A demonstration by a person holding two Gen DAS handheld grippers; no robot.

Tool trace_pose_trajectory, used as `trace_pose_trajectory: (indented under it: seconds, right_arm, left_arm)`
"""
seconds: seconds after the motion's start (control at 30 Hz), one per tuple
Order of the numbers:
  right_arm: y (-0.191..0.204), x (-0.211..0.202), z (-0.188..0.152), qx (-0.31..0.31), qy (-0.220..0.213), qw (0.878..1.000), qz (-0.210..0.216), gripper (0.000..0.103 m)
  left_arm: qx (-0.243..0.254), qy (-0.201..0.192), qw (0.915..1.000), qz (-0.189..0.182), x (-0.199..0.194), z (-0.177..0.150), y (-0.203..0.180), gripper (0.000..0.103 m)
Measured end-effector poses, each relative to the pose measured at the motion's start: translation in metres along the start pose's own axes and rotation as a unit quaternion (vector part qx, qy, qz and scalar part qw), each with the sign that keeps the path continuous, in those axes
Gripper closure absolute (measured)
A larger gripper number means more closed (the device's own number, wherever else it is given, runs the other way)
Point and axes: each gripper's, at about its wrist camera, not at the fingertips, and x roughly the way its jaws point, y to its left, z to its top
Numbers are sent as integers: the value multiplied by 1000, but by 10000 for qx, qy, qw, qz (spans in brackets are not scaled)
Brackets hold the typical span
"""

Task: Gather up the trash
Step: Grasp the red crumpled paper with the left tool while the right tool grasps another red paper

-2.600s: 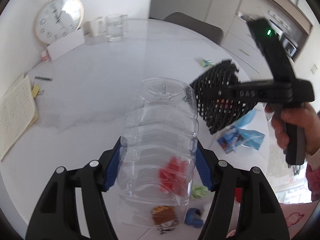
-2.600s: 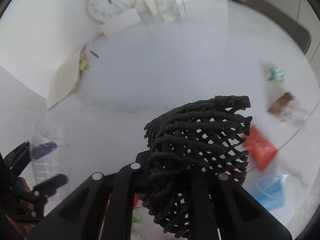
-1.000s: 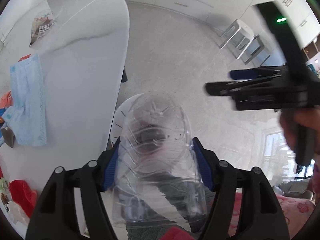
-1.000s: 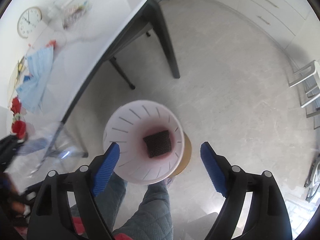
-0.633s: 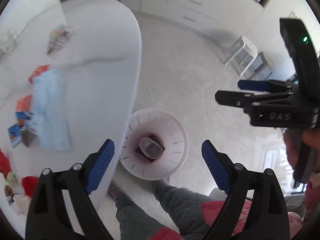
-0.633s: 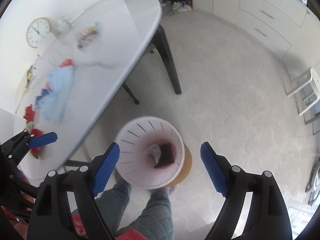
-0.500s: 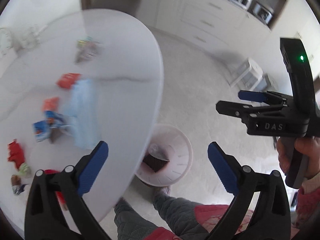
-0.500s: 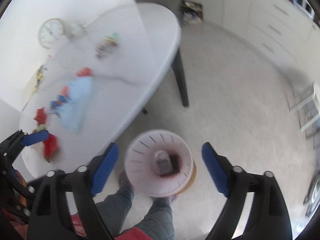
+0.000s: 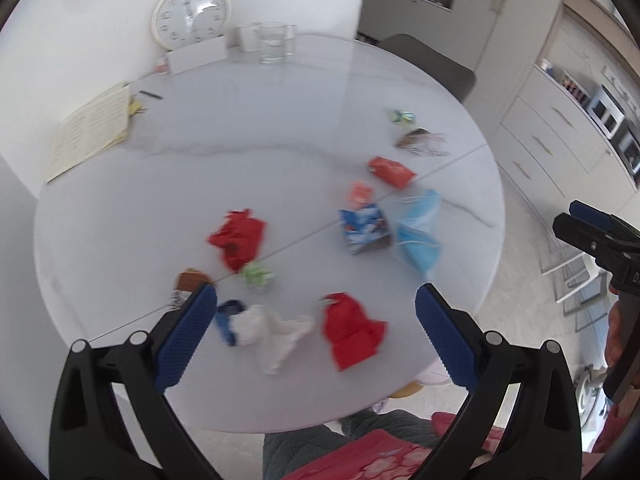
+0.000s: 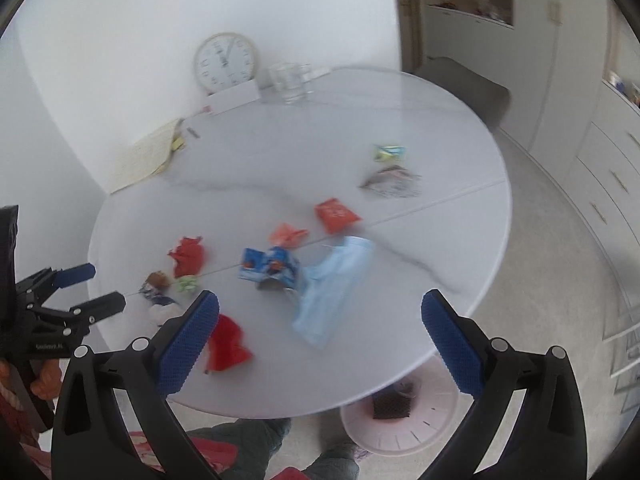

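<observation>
A: What's changed?

B: Bottle and black mesh got dropped in the bin under the table edge; I've swung back over the tabletop. Left gripper and right gripper: both wide, empty.

A: What's left?

B: Lots. Blue mask, red wrapper, white tissue, blue carton, small scraps. The tissue is between my left fingers, prob next.

Your worktop edge hides part of the bin. Motion blur smears the litter; the white wad is unidentifiable. Wrapper print unreadable.
</observation>
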Motion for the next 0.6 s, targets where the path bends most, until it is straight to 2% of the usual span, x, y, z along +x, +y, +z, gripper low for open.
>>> trace_pose_trajectory:
  seconds: [0.13, 0.27, 0.47, 0.6]
  right_arm:
    - [40, 20, 2, -283, 176, 9992, 211, 2]
    - [76, 38, -2, -539, 332, 9975, 314, 2]
    - [110, 61, -12, -699, 516, 9953, 416, 2]
    - [123, 89, -28, -833, 696, 9939, 195, 2]
  left_arm:
    - [-42, -11, 9999, 132, 1, -3, 36, 8]
    - [-59, 4, 9999, 89, 5, -1, 62, 8]
    - [232, 111, 9995, -188, 24, 7, 75, 8]
    - [575, 236, 9978, -249, 49, 14, 73, 8]
